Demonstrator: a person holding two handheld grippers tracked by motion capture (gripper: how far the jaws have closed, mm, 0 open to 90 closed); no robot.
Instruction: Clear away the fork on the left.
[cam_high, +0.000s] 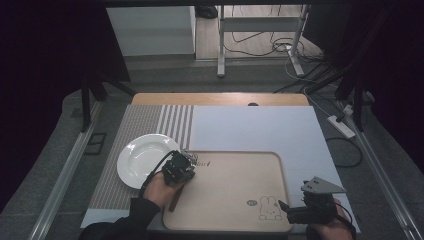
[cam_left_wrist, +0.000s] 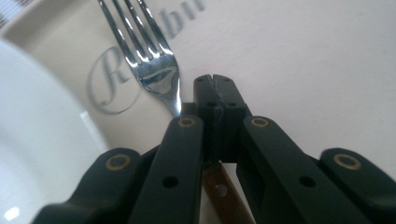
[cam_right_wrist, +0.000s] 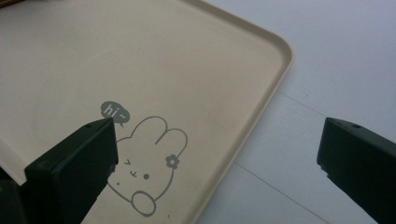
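A fork with steel tines (cam_left_wrist: 154, 70) and a brown wooden handle (cam_high: 176, 199) lies along the left edge of the beige tray (cam_high: 230, 185), next to the white plate (cam_high: 140, 160). My left gripper (cam_high: 187, 158) is low over the fork's neck. In the left gripper view its jaws (cam_left_wrist: 215, 87) are shut tip to tip; the fork passes underneath them, with no part between the pads. The plate's rim (cam_left_wrist: 37, 140) curves past on the left there. My right gripper (cam_high: 286, 210) hovers open over the tray's near right corner (cam_right_wrist: 261, 70), above the printed bunny (cam_right_wrist: 147, 172), with nothing between its jaws (cam_right_wrist: 219, 154).
The tray rests on a white mat (cam_high: 255, 130); the plate sits on a striped placemat (cam_high: 145, 125). The wooden table's far edge (cam_high: 220, 98) lies beyond. Metal stand legs (cam_high: 220, 45), cables and a power strip (cam_high: 342, 126) are on the floor behind and to the right.
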